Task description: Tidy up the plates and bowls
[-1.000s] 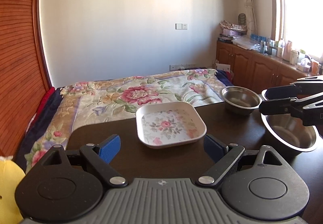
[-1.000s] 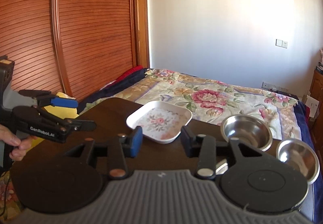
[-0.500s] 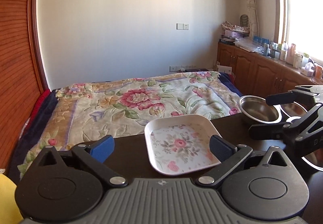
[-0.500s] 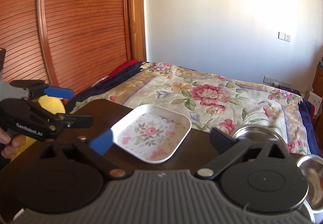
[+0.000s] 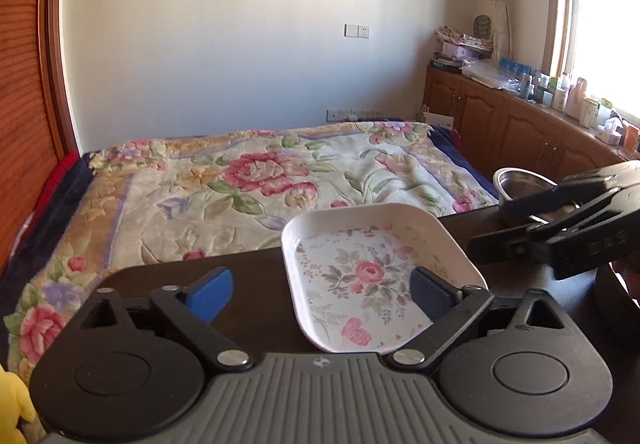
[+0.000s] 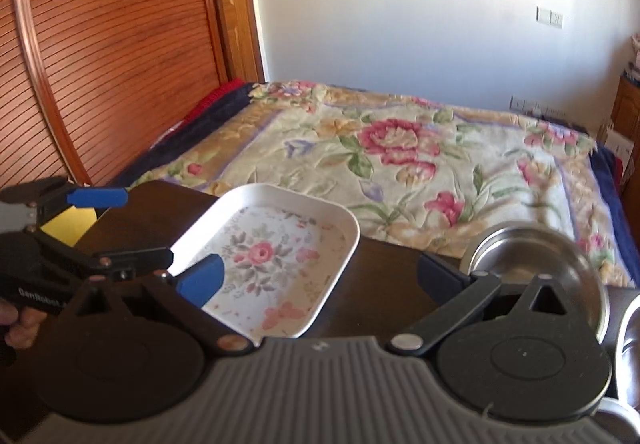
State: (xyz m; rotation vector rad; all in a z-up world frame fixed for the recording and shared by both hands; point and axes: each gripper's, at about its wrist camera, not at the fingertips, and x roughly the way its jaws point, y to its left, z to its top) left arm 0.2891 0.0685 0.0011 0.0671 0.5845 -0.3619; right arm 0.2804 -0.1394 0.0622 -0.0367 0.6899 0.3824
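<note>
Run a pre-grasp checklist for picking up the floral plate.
1. Left gripper open, nothing between its fingers: ok.
2. Right gripper jaws just closed slightly from full width, holding nothing: ok.
3. Floral plate flat on dark table, nothing inside: ok.
4. Plate rim between either gripper's pads: not ok; each has one pad over the plate.
5. Steel bowl apart from plate: ok.
6. Plate's near edge: cannot tell, hidden by gripper bodies.
</note>
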